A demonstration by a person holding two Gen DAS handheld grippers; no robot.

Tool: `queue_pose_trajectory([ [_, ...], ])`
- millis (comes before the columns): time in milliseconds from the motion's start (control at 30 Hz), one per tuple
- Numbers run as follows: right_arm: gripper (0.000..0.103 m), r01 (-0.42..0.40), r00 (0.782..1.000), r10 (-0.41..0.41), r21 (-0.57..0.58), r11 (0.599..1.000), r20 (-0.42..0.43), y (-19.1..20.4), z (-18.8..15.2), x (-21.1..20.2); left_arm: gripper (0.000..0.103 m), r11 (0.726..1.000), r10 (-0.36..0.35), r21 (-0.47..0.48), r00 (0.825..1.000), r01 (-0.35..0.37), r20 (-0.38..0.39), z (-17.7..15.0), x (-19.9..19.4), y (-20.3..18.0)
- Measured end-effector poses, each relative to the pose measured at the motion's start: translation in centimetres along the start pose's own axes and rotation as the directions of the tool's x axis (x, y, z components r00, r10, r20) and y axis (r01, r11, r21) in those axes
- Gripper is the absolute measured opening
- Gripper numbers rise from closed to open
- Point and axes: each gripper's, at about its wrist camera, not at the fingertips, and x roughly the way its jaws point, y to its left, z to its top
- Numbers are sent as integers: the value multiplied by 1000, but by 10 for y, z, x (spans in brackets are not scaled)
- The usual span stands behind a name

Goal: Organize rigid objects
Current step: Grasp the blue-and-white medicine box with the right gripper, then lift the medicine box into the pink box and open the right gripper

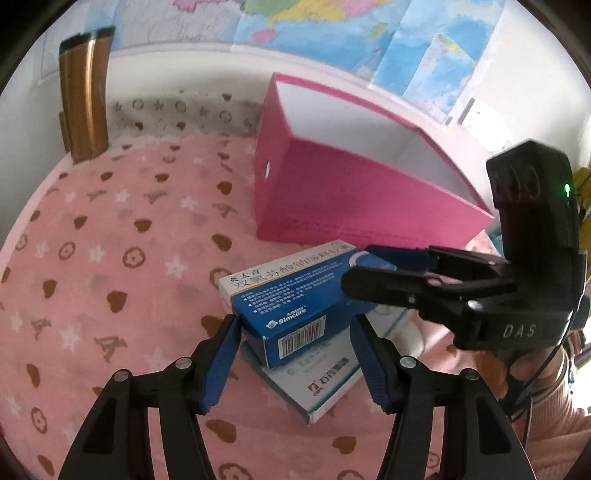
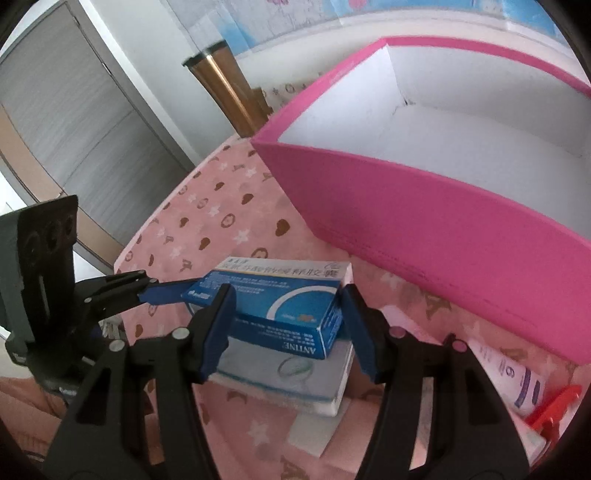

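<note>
Two black grippers with blue finger pads frame my view, and both have their jaws spread wide. From the left wrist camera, my left gripper [image 1: 295,354] straddles the near end of a blue rectangular cardboard medicine box [image 1: 295,299]; one pad looks just against the box's corner at 9 o'clock, the other stands a little apart at 3 o'clock, so nothing is clamped. That blue box lies flat on top of a wider white flat cardboard medicine box [image 1: 325,380], and both rest on a pink tablecloth printed with brown hearts and white stars [image 1: 110,258].

From the right wrist camera, my right gripper [image 2: 286,326] brackets the same blue box from its other side, its pads close beside the box's two ends, and I cannot tell whether they touch. In the left wrist view this right gripper enters from 3 o'clock and reaches over the blue box's top.

At 4 o'clock in the right wrist view a white tube with purple print [image 2: 513,380] lies on the cloth beside a red plastic piece [image 2: 554,406].

Beyond the stacked boxes, toward 1 o'clock, stands a large open pink cardboard box with a white inside [image 1: 369,199], just behind the medicine boxes. Farther off at 11 o'clock a tall bronze metal tumbler with a dark rim [image 1: 86,96] stands upright near the cloth's far edge, with a coloured wall map [image 1: 332,26] behind it.
</note>
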Motion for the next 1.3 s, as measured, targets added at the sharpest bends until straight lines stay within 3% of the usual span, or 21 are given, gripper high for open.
queue_pose_trajectory([
  [433, 62, 59, 982, -55, -16, 998, 179, 12, -8, -74, 62, 989, -63, 140, 993, 48, 104, 25, -30, -46],
  [733, 62, 96, 954, -89, -11, 995, 285, 6, 16, -109, 62, 969, -52, 248, 983, 7, 178, 65, -37, -75],
  [1067, 61, 92, 943, -103, 49, 995, 317, -30, 52, -103, 62, 964, -19, 265, 985, -27, 170, 113, -1, -73],
  [1300, 61, 86, 956, -103, 73, 994, 274, -49, 64, -79, 62, 961, 39, 267, 990, -74, 133, 126, 30, -63],
])
